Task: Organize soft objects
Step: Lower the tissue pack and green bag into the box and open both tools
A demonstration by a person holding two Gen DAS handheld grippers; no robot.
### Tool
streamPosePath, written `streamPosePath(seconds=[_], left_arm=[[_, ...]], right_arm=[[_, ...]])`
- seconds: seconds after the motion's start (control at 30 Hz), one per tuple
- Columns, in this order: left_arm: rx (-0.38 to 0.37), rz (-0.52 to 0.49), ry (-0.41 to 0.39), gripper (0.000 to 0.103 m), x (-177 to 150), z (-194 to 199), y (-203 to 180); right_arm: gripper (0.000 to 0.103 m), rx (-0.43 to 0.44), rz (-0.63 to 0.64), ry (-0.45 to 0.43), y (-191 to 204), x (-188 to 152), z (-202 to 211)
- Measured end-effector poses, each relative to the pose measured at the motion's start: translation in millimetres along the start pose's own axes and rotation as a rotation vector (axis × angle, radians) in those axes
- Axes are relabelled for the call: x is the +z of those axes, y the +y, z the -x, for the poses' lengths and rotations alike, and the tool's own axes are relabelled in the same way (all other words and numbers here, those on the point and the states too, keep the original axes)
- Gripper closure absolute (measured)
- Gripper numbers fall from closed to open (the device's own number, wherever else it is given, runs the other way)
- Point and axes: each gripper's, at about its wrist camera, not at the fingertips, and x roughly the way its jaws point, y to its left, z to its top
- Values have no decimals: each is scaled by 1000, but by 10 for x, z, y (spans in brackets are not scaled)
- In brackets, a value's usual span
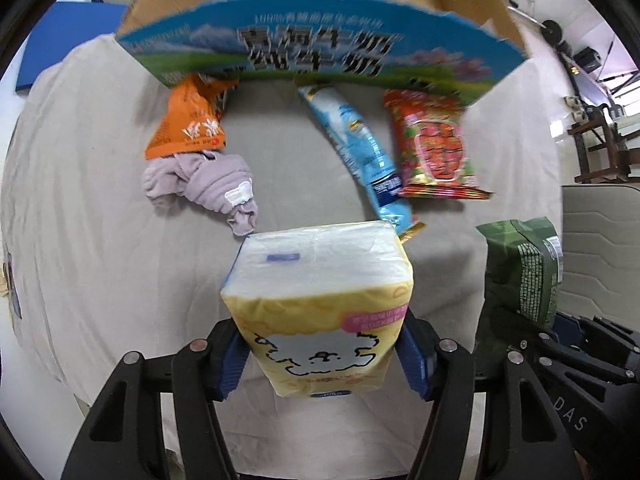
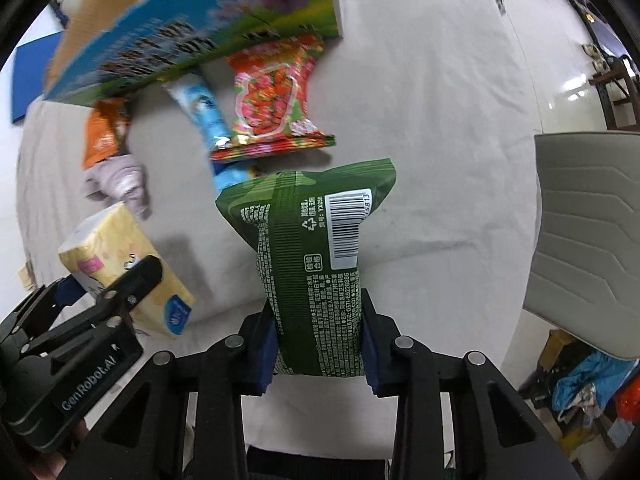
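My left gripper [image 1: 324,356] is shut on a yellow tissue pack [image 1: 320,292] with a cartoon dog, held above the cloth; it also shows in the right wrist view [image 2: 124,264]. My right gripper [image 2: 320,344] is shut on a green packet [image 2: 312,256], held upright; it shows at the right of the left wrist view [image 1: 524,272]. On the cloth lie an orange packet [image 1: 188,124], a crumpled lilac garment [image 1: 208,184], a blue packet [image 1: 360,148] and a red snack bag [image 1: 436,148]. An open cardboard box [image 1: 320,52] with a blue printed flap stands behind them.
A grey cloth [image 1: 100,240] covers the table. A blue board [image 1: 60,44] lies at the far left. A padded grey chair [image 2: 592,236] stands at the right, with clutter on the floor [image 2: 588,384] below it.
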Motion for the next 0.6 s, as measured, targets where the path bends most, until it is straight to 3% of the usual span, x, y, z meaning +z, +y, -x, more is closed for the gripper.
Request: streamPosePath(seconds=[0.13, 0.23, 0.3, 0.43, 0.6], left_arm=[[-10, 2, -44, 42, -28, 151, -10], [-24, 11, -85, 42, 117, 488, 70], [-36, 9, -121, 42, 309, 980, 183], [-66, -13, -192, 42, 535, 1347, 193], [-96, -57, -259, 42, 1081, 1759, 253]], right_arm=[[67, 16, 27, -47, 29, -85, 333], [67, 35, 43, -84, 156, -152, 689], [67, 51, 59, -110, 220, -124, 932], [68, 66, 88, -166, 365, -64, 1298], [68, 66, 97, -243, 525, 210, 1708]])
